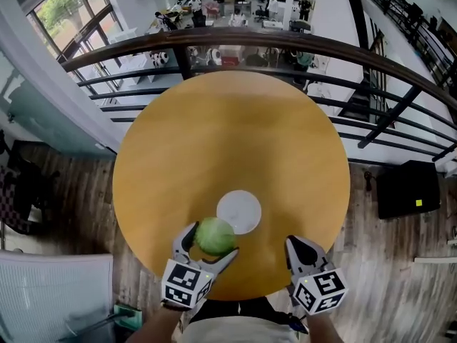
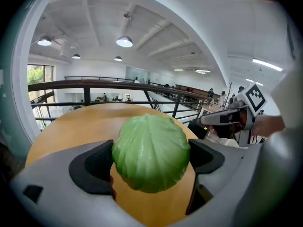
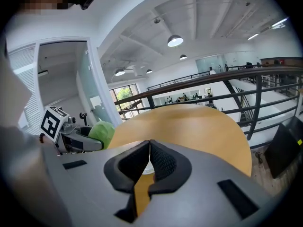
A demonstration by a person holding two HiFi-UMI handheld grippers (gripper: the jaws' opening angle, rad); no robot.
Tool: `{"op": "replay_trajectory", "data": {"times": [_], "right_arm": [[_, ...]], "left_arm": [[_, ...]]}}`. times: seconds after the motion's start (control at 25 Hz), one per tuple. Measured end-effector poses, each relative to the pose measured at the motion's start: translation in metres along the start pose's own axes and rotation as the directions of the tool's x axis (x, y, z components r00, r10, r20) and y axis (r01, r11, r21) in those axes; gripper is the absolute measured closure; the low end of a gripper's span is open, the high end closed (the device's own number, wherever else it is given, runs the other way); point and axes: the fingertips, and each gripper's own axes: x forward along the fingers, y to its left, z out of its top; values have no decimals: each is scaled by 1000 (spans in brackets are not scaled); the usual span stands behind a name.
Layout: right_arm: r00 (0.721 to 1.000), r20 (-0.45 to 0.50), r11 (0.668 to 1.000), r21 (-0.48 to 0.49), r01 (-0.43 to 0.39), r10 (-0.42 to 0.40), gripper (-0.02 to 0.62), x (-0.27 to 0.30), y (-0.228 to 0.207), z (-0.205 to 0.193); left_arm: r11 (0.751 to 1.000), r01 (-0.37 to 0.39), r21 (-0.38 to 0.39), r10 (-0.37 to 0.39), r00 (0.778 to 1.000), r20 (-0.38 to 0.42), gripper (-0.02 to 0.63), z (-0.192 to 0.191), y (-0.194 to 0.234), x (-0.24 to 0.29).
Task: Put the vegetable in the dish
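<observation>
A round green cabbage (image 1: 215, 236) is clamped between the jaws of my left gripper (image 1: 213, 243), raised just above the near part of the round wooden table (image 1: 228, 141). In the left gripper view the cabbage (image 2: 150, 152) fills the gap between both pads. A small white dish (image 1: 240, 209) lies on the table right behind the cabbage, partly overlapped by it. My right gripper (image 1: 291, 244) hovers at the table's near edge, to the right, jaws pressed together and holding nothing (image 3: 149, 161). The cabbage (image 3: 102, 133) and left gripper show at the left of the right gripper view.
A dark metal railing (image 1: 300, 45) curves round the far side of the table, with a lower floor of desks and people beyond it. A black box (image 1: 407, 189) stands on the wooden floor to the right. A grey chair (image 1: 53, 291) is at the lower left.
</observation>
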Motion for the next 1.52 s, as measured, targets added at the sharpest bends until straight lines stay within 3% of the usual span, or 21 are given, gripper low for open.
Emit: {"op": "replay_trajectory", "data": {"times": [0.56,1.0,1.52], "right_arm": [[1000,-28,998,64,1,1,568,29,-14,-36],[999,-39,993,118,2,3,568,40,-20,-44],[999,-53,986,163,20,-11,568,41,-31,-57]], "left_arm": [[994,46,94,-30,986,-164,123,-40,15,74],[983,62,170,-5,949,-315,123,-72,34,120],[972,124,202,-33,915,-403,123,-83,32,159]]}}
